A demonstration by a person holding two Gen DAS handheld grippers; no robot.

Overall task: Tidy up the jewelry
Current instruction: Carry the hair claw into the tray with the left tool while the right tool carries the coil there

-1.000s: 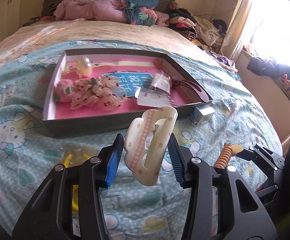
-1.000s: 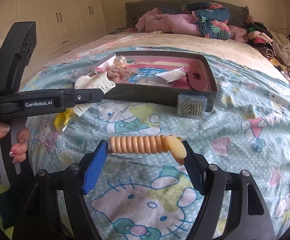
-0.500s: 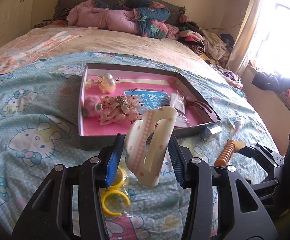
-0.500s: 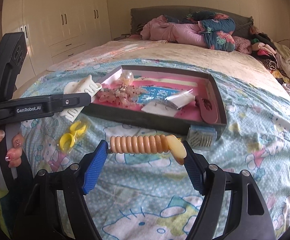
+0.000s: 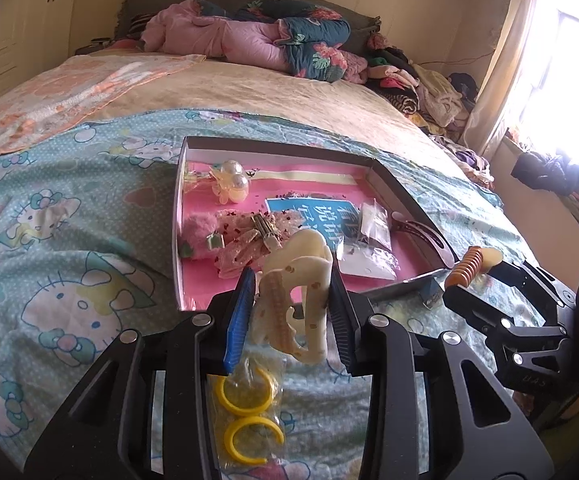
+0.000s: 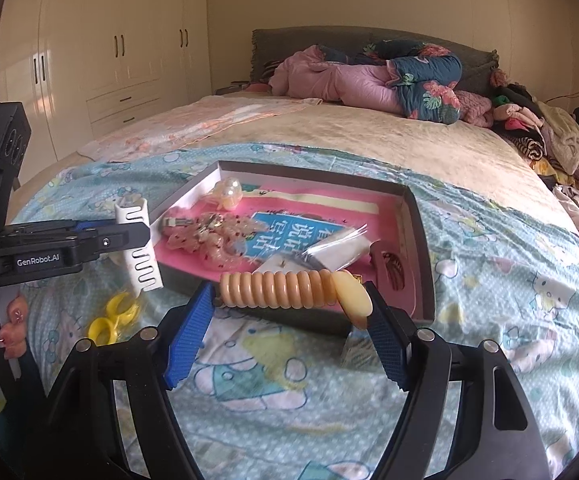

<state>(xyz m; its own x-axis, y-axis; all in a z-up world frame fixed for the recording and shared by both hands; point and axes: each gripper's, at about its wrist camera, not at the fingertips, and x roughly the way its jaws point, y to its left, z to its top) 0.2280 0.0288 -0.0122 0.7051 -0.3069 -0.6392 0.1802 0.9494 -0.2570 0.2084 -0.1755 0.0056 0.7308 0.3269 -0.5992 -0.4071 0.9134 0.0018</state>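
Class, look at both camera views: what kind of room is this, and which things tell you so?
Most likely a bedroom: a large bed with a cartoon-cat sheet, bundled quilts at the headboard, and built-in wardrobes along the wall.

Left wrist view: close above the patterned teal bedspread (image 5: pixel 69 240), facing the headboard.
Right wrist view: beside it, same heading.
Shared: shallow pink-lined cardboard box (image 5: pixel 399 190) (image 6: pixel 417 216).

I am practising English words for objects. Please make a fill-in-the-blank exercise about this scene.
1. The left gripper, its jaws closing, holds a cream hair ____.
2. The tray has a ____ lining.
3. The two rings on the bedspread are ____.
4. The ribbed orange clip is in the ____ gripper.

Answers: claw; pink; yellow; right
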